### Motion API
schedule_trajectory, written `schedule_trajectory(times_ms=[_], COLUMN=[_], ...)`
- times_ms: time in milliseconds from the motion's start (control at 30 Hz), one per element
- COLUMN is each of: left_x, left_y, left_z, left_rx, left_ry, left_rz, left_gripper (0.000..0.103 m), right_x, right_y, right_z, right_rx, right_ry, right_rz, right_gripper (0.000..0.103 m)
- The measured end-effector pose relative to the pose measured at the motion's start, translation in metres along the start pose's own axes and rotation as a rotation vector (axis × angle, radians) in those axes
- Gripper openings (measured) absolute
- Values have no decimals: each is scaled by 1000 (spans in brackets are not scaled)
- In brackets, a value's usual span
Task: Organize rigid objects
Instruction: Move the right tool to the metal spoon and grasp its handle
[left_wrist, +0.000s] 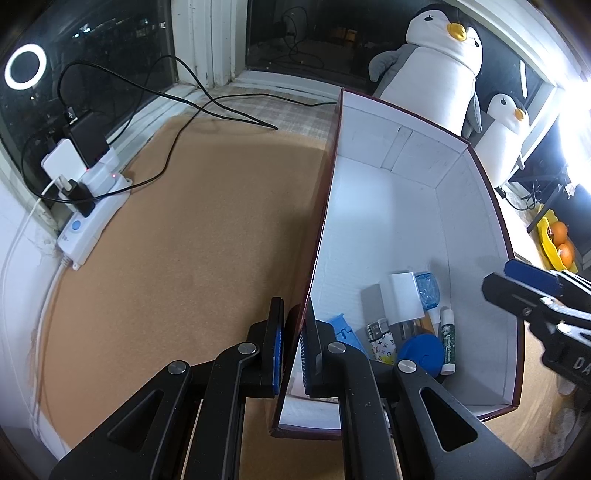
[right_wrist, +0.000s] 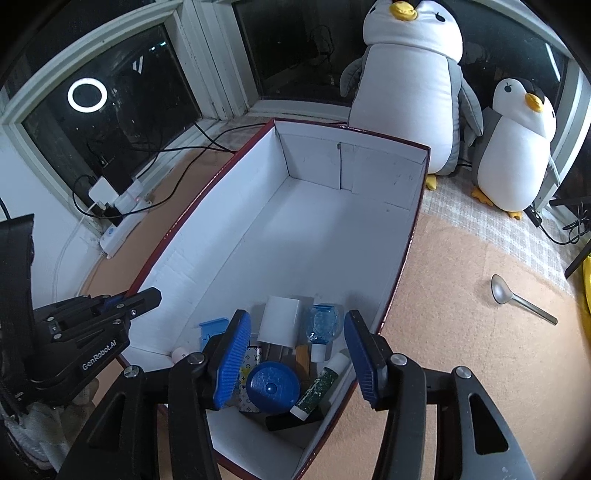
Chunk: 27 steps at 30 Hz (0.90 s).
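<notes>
Spoon (right_wrist: 517, 300) only in right view, left hand-held gripper (left_wrist: 291, 343) pinching box wall (left_wrist: 317, 236), right hand-held gripper (right_wrist: 297, 360) spread

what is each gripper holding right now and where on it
The left gripper is clamped on the box, pinching its left side wall near the front corner. The right gripper holds nothing, open above the items inside.

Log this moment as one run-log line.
left tool: shut on box wall | right tool: open over box items | spoon: outside on mat

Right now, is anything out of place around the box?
Yes: a metal spoon lies alone on the mat to the right of the box, while the other small items are piled inside at its near end.
</notes>
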<state>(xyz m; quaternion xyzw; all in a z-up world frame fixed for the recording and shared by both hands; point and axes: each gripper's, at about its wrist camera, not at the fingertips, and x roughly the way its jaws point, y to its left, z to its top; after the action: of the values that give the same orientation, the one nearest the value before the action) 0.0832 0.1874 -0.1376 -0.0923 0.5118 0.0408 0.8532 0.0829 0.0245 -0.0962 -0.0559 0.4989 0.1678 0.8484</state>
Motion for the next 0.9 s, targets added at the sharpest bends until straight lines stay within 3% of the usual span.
schedule_trajectory(times_ms=[567,900], left_x=[3,11], left_y=[-4,-7], left_z=[6,10], left_rx=[2,-5], left_ry=[19,38], left_rz=[24,50], left_gripper=[7,7], right_x=[-26,-33], right_y=[-42,-121], right_z=[0,-19], right_rx=[80,174], right_ry=[-53,-60], right_rz=[53,-6], right_gripper=[49,49])
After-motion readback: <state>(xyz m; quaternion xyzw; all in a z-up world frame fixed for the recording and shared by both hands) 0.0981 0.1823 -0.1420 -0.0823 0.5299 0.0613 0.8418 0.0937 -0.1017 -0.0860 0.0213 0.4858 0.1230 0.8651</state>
